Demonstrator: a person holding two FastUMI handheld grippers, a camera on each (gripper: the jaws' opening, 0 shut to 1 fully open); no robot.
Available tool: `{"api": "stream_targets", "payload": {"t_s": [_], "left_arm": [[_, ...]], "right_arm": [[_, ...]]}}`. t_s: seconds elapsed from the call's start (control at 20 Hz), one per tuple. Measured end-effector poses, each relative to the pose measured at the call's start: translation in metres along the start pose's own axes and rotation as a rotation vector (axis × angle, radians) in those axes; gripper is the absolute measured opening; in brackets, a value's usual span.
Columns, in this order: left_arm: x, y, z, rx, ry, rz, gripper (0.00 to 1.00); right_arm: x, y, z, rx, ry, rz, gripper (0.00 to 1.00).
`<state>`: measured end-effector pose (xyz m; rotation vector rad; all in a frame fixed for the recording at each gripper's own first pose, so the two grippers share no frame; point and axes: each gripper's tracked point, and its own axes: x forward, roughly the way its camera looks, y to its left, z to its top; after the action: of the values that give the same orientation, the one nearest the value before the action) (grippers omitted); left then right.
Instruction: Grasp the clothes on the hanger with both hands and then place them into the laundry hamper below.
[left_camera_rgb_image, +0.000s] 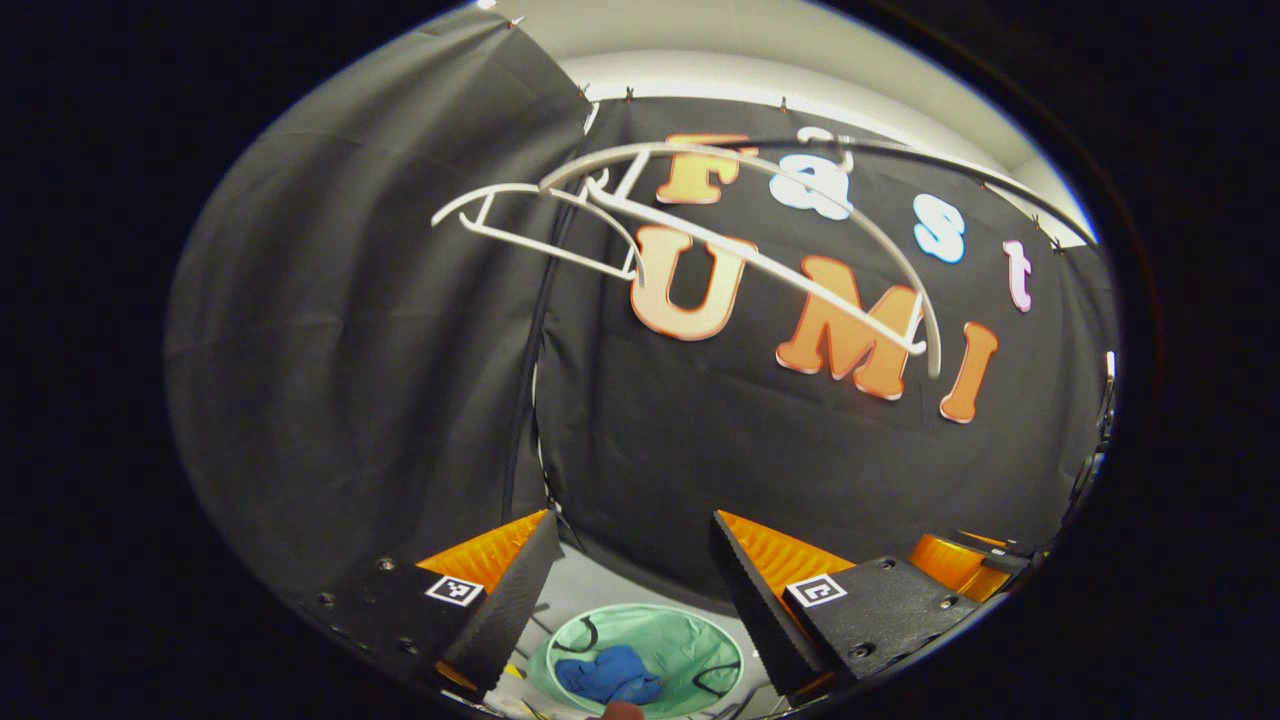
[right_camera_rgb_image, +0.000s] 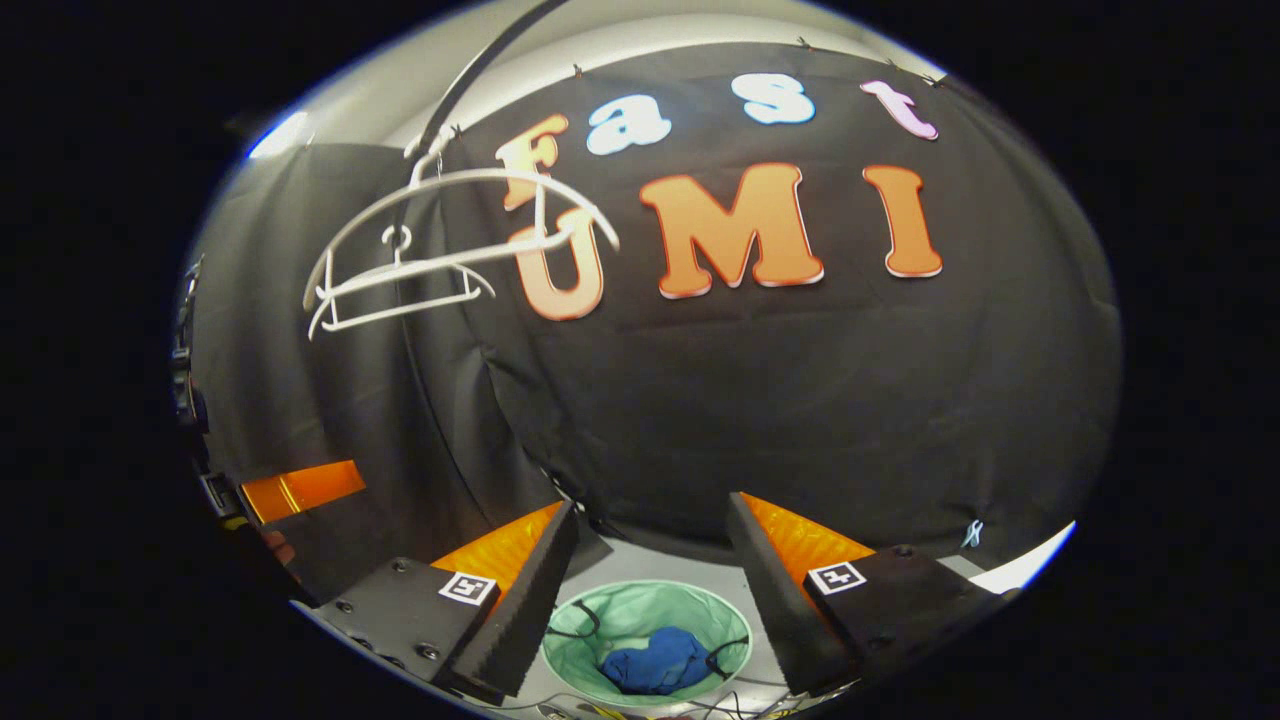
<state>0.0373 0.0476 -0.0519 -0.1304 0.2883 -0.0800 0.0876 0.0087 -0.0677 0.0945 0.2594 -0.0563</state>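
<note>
A blue garment (left_camera_rgb_image: 608, 675) (right_camera_rgb_image: 655, 661) lies crumpled inside the pale green laundry hamper (left_camera_rgb_image: 690, 640) (right_camera_rgb_image: 620, 610) on the floor below. Two bare white hangers (left_camera_rgb_image: 760, 250) (right_camera_rgb_image: 440, 250) hang from a dark rail overhead with nothing on them. In the left gripper view, my left gripper (left_camera_rgb_image: 635, 590) is open above the hamper with nothing between its fingers. In the right gripper view, my right gripper (right_camera_rgb_image: 650, 580) is open too, also above the hamper and holding nothing. The other gripper shows at the right edge of the left gripper view (left_camera_rgb_image: 960, 560) and at the left edge of the right gripper view (right_camera_rgb_image: 300, 488).
The black cloth wall closes the booth behind and to the sides. The rail (right_camera_rgb_image: 470, 80) carrying the hangers runs overhead. The pale floor (right_camera_rgb_image: 650, 560) surrounds the hamper, with thin dark cables near its rim.
</note>
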Motion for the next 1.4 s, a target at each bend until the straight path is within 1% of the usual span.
{"api": "stream_targets", "payload": {"t_s": [0.05,0.1,0.15,0.2,0.25,0.3,0.4,0.5,0.55,0.7,0.75,0.95,1.0,1.1,1.15,1.2,1.25,1.4], "left_arm": [[0.000,0.000,0.012,-0.004,-0.027,-0.004,0.95],[-0.003,0.000,0.029,-0.009,-0.058,-0.006,0.99],[-0.011,-0.001,0.045,-0.012,-0.086,-0.007,0.95],[-0.016,-0.004,0.059,-0.014,-0.115,-0.004,0.95],[-0.024,-0.003,0.078,-0.013,-0.150,-0.001,0.92],[-0.029,-0.003,0.091,-0.009,-0.182,0.002,0.92],[-0.036,-0.008,0.106,0.000,-0.210,-0.005,0.92],[-0.046,-0.012,0.114,-0.005,-0.226,-0.011,0.92],[-0.053,-0.009,0.121,-0.008,-0.248,-0.017,0.92],[-0.065,-0.005,0.139,0.013,-0.311,-0.012,0.92],[-0.067,-0.007,0.141,0.018,-0.322,-0.008,0.92],[-0.072,-0.009,0.142,0.010,-0.311,-0.017,0.92],[-0.071,-0.008,0.141,0.009,-0.307,-0.016,0.92],[-0.069,-0.005,0.138,0.007,-0.299,-0.011,0.92],[-0.069,-0.005,0.136,0.004,-0.293,-0.011,0.92],[-0.069,-0.005,0.134,0.003,-0.287,-0.013,0.92],[-0.068,-0.005,0.133,0.003,-0.280,-0.012,0.92],[-0.069,-0.006,0.130,0.005,-0.278,-0.010,0.92]], "right_arm": [[-0.005,0.001,0.021,0.001,-0.044,0.005,0.98],[-0.012,0.002,0.041,-0.002,-0.089,0.010,0.98],[-0.019,0.004,0.060,-0.014,-0.126,0.014,0.98],[-0.025,0.004,0.078,-0.034,-0.159,0.013,0.98],[-0.034,0.006,0.088,-0.058,-0.186,0.010,0.88],[-0.039,0.006,0.096,-0.076,-0.210,0.008,0.88],[-0.052,0.012,0.112,-0.074,-0.246,0.021,0.88],[-0.061,0.017,0.119,-0.059,-0.257,0.032,0.89],[-0.064,0.017,0.120,-0.061,-0.266,0.028,1.00],[-0.080,0.012,0.122,-0.069,-0.299,0.008,1.00],[-0.083,0.013,0.124,-0.072,-0.303,0.005,0.89],[-0.094,0.017,0.124,-0.081,-0.302,0.009,0.89],[-0.095,0.018,0.124,-0.082,-0.303,0.011,0.98],[-0.098,0.018,0.125,-0.085,-0.309,0.012,0.97],[-0.100,0.016,0.125,-0.084,-0.307,0.012,1.00],[-0.099,0.016,0.124,-0.081,-0.304,0.013,0.97],[-0.096,0.017,0.123,-0.075,-0.299,0.017,1.00],[-0.093,0.016,0.120,-0.071,-0.287,0.021,0.98]]}}
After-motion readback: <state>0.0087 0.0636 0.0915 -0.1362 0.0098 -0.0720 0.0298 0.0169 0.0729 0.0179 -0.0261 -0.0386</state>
